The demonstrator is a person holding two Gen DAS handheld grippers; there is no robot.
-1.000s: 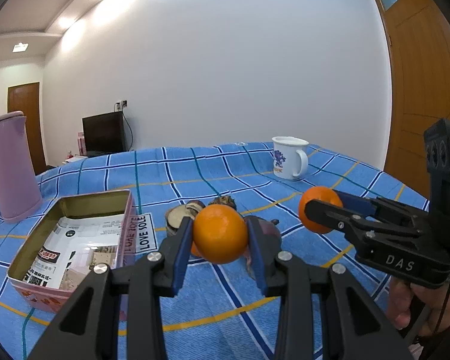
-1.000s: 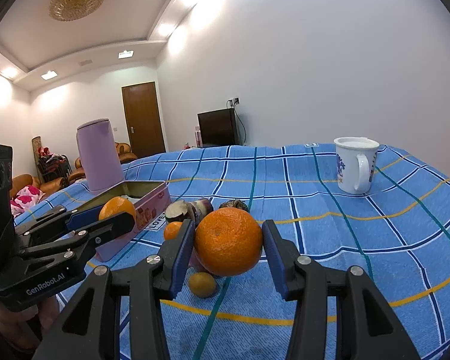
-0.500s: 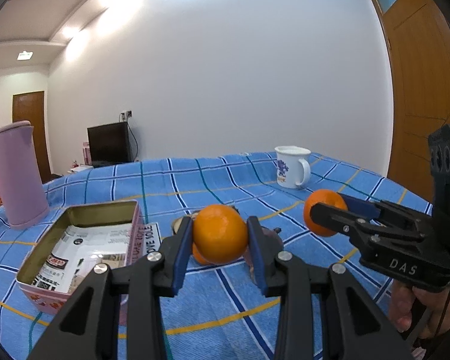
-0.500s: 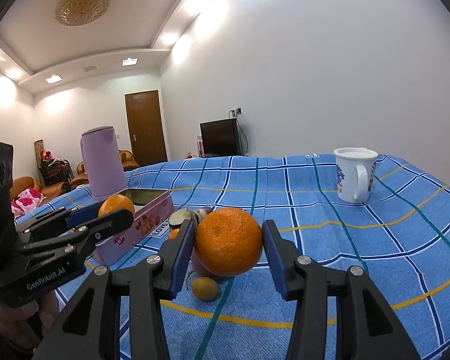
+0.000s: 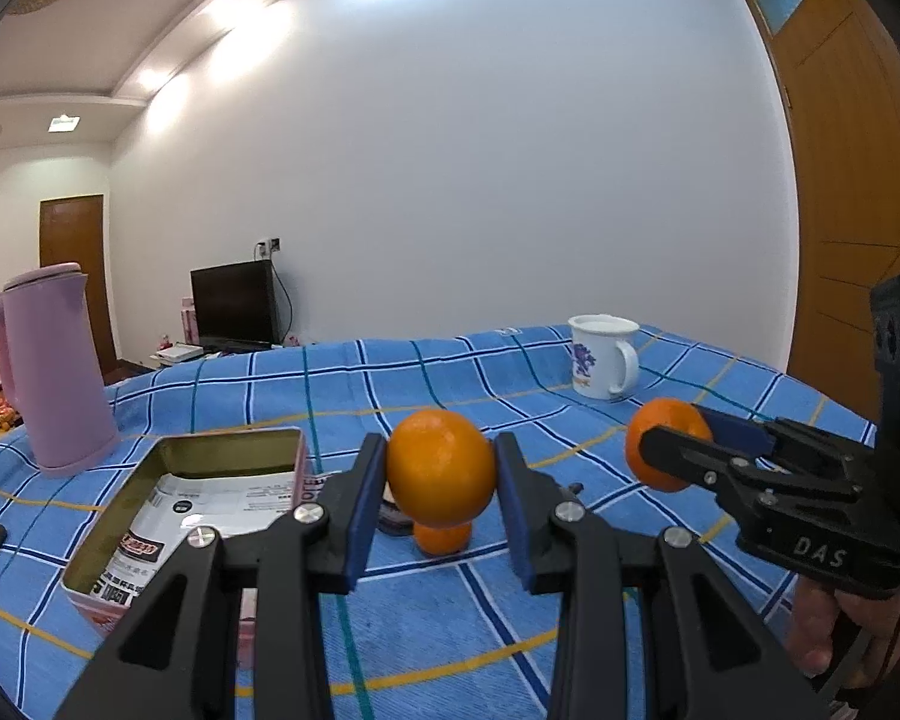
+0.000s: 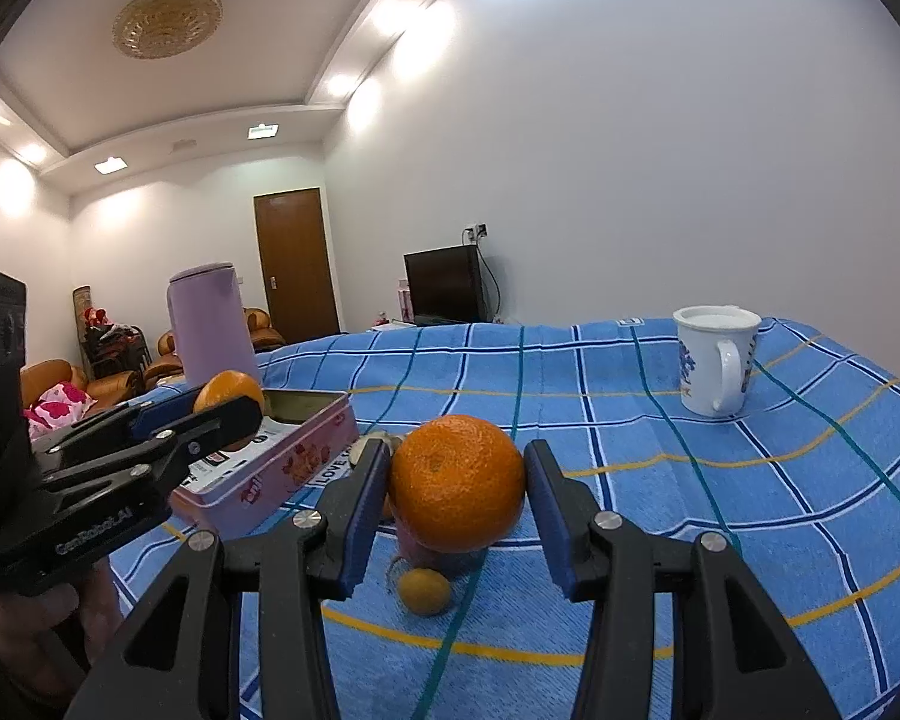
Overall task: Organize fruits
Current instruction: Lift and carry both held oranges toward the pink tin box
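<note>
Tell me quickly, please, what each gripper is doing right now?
Left gripper: closed on an orange, held above the table.
Right gripper: closed on a larger orange, also lifted.

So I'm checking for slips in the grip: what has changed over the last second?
Nothing was let go or picked up. Both cameras tilted up a little, so the table sits lower in view. The left tongs still clamp their orange, the right tongs theirs. The pink tin, mug and loose fruit lie as before.
</note>
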